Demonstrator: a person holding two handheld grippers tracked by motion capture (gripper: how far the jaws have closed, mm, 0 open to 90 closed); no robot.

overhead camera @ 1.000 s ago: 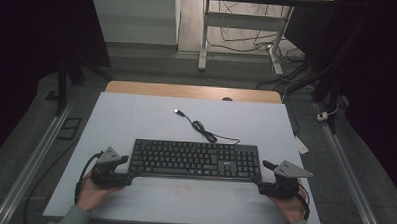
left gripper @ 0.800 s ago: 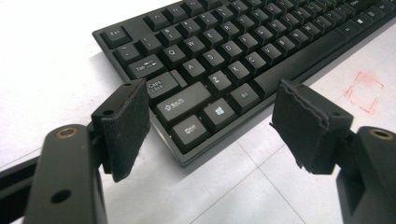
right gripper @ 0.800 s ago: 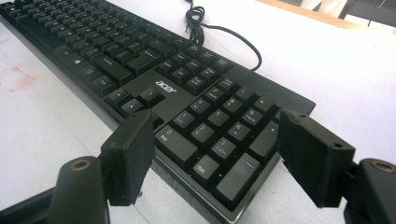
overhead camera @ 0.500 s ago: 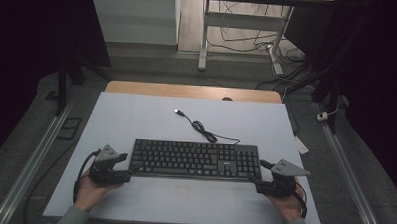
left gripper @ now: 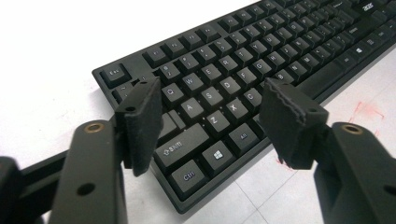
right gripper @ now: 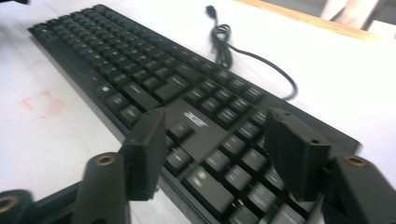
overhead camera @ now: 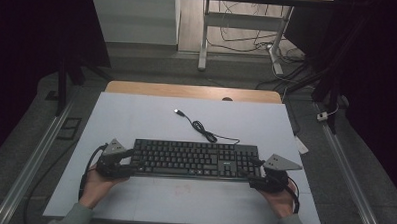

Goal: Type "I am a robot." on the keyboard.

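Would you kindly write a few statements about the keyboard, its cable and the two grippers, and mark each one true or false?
1. The left gripper is at the keyboard's left end with its jaws apart. True.
2. The right gripper is clamped on the USB plug. False: its jaws stand open over the keyboard's right end, and the plug lies loose on the table beyond the keyboard.
3. The cable has a bundled coil part way along. True.
4. The keyboard is white. False: it is black.
5. A faint red mark shows on the table on the person's side of the keyboard. True.
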